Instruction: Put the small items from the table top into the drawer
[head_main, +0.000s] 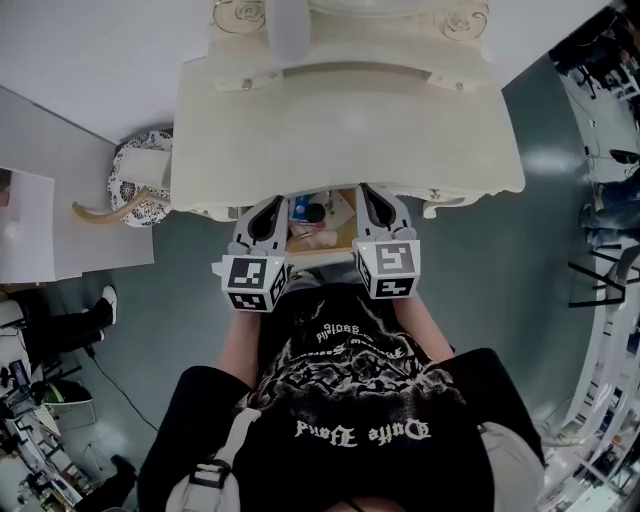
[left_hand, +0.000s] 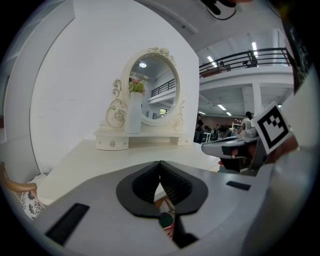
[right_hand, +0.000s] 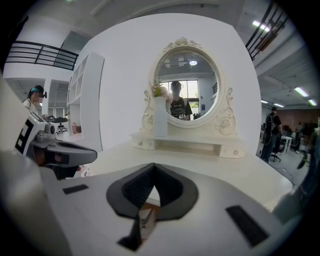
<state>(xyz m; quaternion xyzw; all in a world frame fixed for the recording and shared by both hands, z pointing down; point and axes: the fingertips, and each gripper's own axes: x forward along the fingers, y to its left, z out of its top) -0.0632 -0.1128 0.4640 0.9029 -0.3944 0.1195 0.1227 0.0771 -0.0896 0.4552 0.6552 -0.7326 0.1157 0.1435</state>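
The left gripper (head_main: 266, 212) and right gripper (head_main: 378, 205) are held, jaws together and empty, at either side of the dressing table's (head_main: 350, 130) open drawer (head_main: 343, 222).

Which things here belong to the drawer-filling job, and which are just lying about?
Job:
open drawer
small items inside it
table top
left gripper, shut, empty
right gripper, shut, empty

Lying about:
oval mirror
white vase with flowers
patterned stool
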